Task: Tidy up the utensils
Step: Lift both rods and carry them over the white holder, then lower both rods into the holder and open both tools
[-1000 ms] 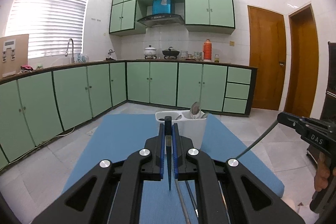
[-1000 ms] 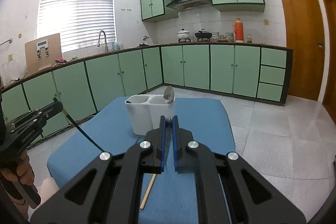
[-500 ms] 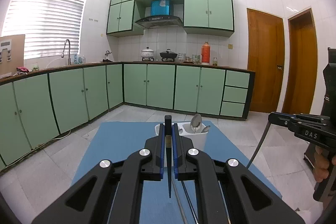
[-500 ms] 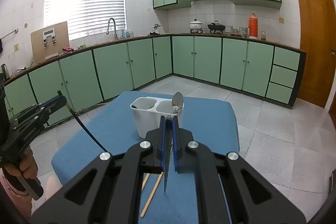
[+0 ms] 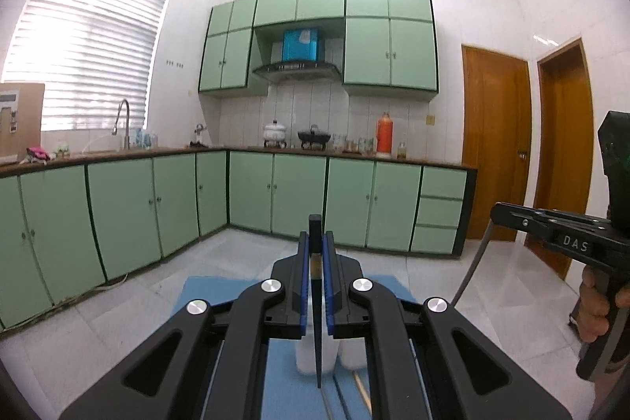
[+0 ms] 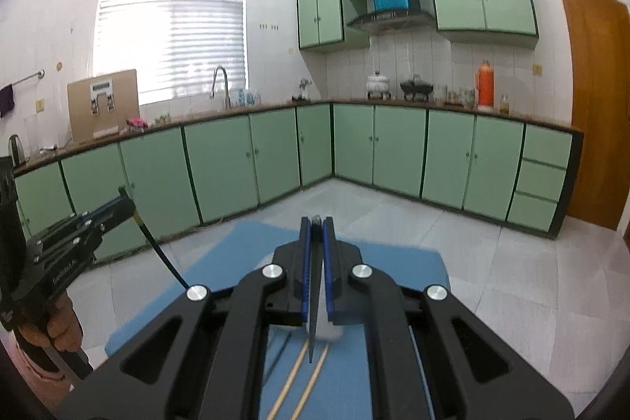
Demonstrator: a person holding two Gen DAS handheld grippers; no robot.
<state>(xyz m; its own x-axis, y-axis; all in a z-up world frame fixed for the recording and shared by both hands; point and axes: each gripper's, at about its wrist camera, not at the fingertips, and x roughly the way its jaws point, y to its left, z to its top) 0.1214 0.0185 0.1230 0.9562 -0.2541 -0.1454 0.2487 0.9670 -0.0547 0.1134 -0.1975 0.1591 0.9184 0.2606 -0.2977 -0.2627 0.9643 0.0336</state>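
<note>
Above the blue table (image 6: 393,262) both grippers, left (image 5: 315,243) and right (image 6: 316,228), clamp slim utensils, seemingly knives; next, lower them into the white holder (image 5: 307,357)

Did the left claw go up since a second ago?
Yes. The left claw rose: the white utensil holder that stood above its fingertips now sits low behind them, and the green cabinets fill the middle of the left wrist view.

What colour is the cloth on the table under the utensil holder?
Blue, plain. The cloth shows best in the right wrist view, beneath the white utensil holder.
</note>
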